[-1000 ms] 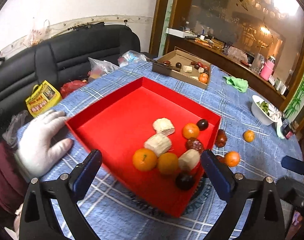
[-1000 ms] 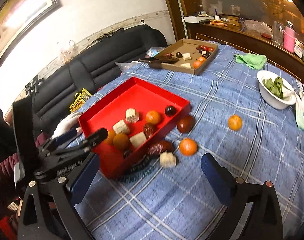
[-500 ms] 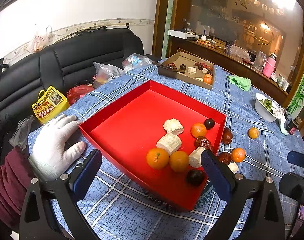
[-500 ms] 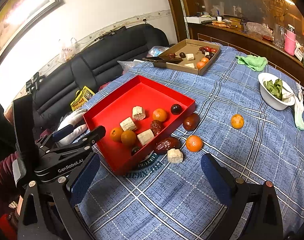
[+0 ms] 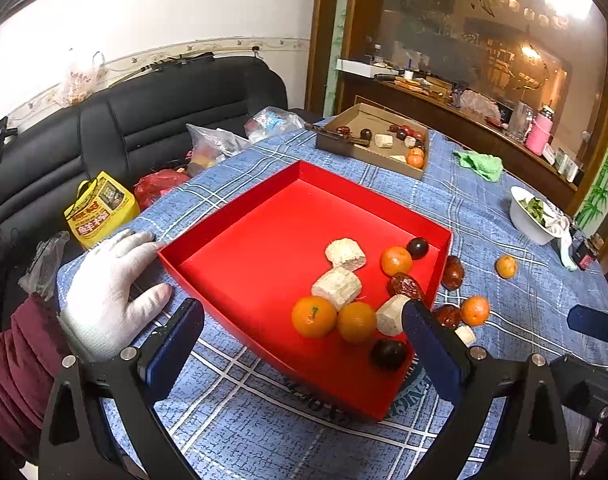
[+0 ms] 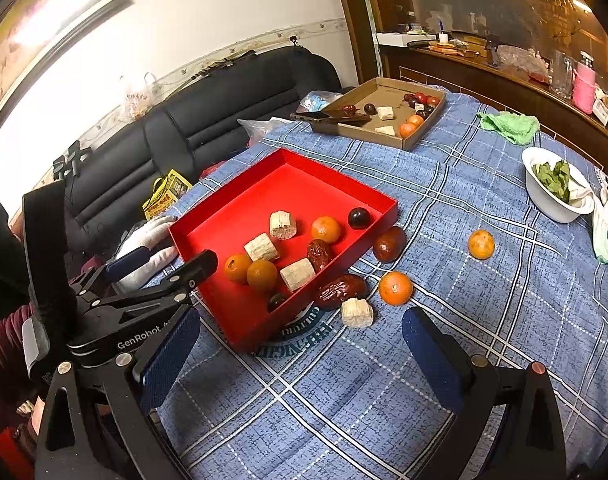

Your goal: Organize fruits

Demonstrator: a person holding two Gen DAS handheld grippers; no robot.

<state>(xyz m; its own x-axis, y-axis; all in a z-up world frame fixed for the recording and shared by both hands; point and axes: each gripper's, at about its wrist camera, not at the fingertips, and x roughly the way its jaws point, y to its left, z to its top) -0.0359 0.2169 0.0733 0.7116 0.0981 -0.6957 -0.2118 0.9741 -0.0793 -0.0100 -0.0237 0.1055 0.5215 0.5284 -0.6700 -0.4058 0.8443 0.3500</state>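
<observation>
Both grippers, left (image 5: 302,338) and right (image 6: 300,342), are held wide open and empty above the surface (image 6: 464,320), ready for loose fruit (image 6: 395,288) lying beside the part-filled red tray (image 6: 304,172).

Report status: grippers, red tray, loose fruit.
Left gripper open, empty, over red tray. Right gripper open, empty, above tablecloth. Two oranges, two dates, one pale chunk outside tray. Gloved hand at tray's corner.
</observation>
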